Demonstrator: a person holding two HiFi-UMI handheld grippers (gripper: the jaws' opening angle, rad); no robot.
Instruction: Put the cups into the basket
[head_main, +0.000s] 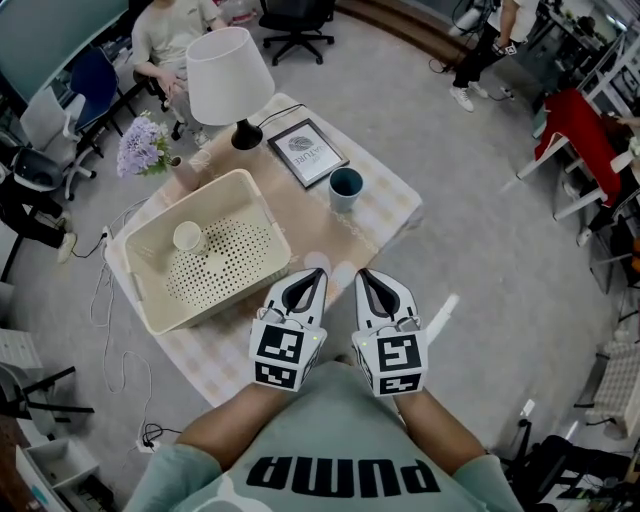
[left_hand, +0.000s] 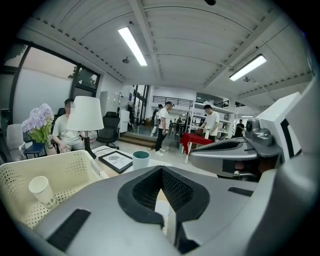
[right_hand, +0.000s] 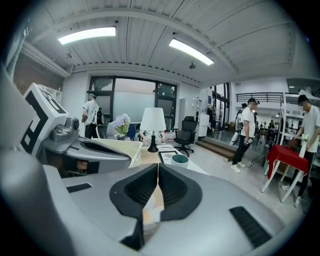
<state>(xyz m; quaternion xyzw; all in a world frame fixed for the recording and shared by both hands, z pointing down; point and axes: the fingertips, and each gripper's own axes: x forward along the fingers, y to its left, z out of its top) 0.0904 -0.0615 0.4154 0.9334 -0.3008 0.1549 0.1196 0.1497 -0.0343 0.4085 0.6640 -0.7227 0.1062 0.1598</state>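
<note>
Head view: white cup (head_main: 188, 237) sits in basket (head_main: 185, 203); teal cup (head_main: 346, 188) stands on table (head_main: 390, 200) beside it. Left gripper view: left gripper (left_hand: 161, 170) pressed together, empty. Right gripper view: right gripper (right_hand: 158, 167) likewise closed, empty.

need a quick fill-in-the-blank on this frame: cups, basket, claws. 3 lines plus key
1. The white cup lies inside the ____.
2. The teal cup stands upright on the cloth-covered ____, beside the framed picture.
3. The left claw and the right claw hold nothing, and both are ____.

Missing words: basket; table; shut.
</note>
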